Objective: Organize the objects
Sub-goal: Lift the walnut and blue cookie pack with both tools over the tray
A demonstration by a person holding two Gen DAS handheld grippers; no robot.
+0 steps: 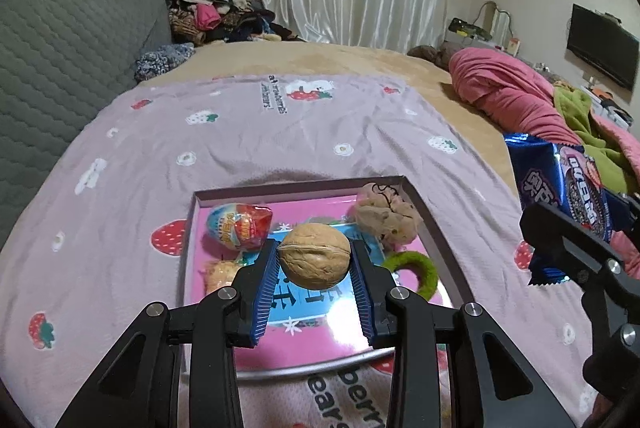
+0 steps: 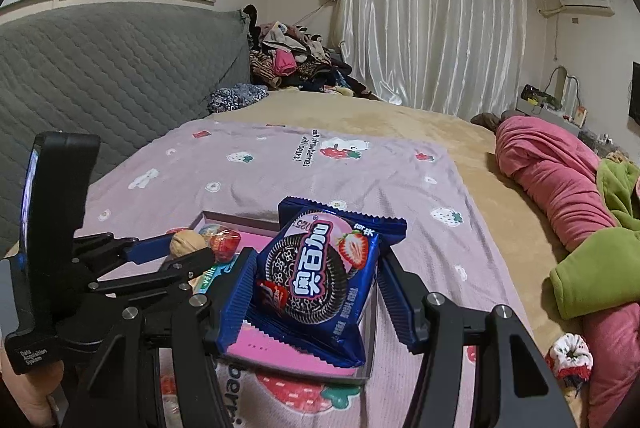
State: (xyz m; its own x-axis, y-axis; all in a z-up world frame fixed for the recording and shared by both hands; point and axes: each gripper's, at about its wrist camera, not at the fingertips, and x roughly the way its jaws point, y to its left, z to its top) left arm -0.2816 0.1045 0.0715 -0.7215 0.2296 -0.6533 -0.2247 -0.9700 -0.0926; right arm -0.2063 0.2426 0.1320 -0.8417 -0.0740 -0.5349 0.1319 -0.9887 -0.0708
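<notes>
My left gripper is shut on a walnut and holds it above a pink tray. In the tray lie a foil-wrapped egg, a beige plush toy, a green ring and a pale round thing. My right gripper is shut on a blue Oreo cookie packet, held above the tray's right side. The packet also shows at the right of the left wrist view. The walnut shows in the right wrist view.
The tray sits on a lilac strawberry-print sheet on a tan bed. Pink and green blankets lie at the right. A grey quilted headboard and a clothes pile are at the back left. A small knitted item lies at the right.
</notes>
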